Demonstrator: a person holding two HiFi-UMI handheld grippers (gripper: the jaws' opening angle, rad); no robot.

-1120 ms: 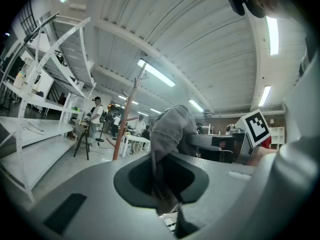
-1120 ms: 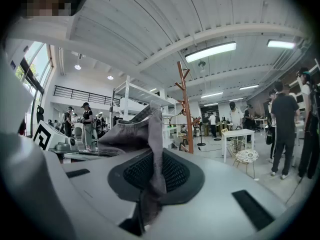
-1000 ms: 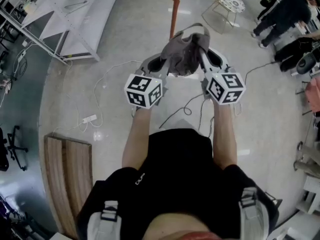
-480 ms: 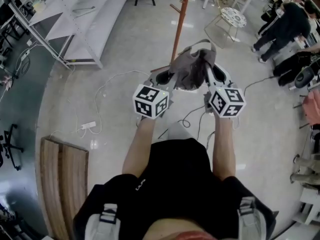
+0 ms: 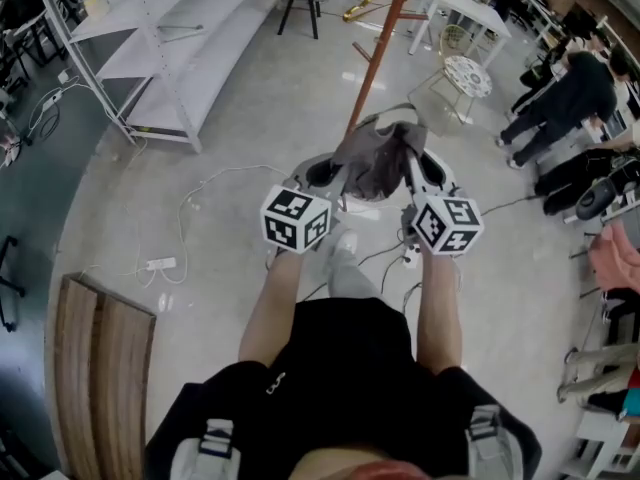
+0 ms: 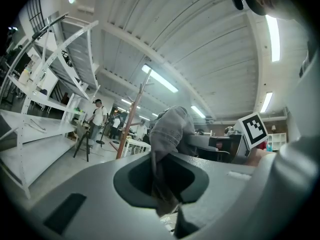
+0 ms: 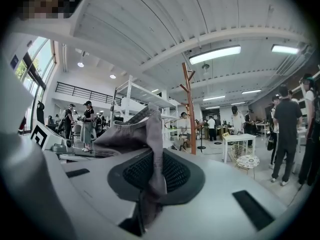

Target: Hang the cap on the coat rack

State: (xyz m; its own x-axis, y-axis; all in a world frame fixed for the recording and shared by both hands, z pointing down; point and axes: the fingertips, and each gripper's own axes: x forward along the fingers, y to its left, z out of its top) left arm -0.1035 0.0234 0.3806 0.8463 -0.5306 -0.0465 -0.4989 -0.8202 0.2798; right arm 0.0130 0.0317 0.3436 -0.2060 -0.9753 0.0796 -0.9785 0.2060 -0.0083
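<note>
A grey cap (image 5: 375, 158) hangs in the air between my two grippers, held up in front of me. My left gripper (image 5: 335, 176) is shut on the cap's left edge; grey cloth (image 6: 167, 139) runs down between its jaws. My right gripper (image 5: 408, 168) is shut on the other side, and the fabric (image 7: 147, 144) is pinched in its jaws too. The orange wooden coat rack (image 5: 378, 46) stands on the floor just beyond the cap, its pole (image 7: 189, 109) with short pegs rising ahead and a little right. It also shows in the left gripper view as the coat rack (image 6: 131, 119), ahead to the left.
White metal shelving (image 5: 170, 38) stands at the left. A white table (image 5: 470, 8) and a round wire stool (image 5: 462, 76) are right of the rack. People (image 5: 565, 98) stand at the far right. Cables and a power strip (image 5: 152, 265) lie on the floor; a wooden bench (image 5: 95, 368) is at my lower left.
I have walked forward with the cap held up in both grippers. The coat rack and shelving now sit closer and larger in view. Both grips are unchanged.
</note>
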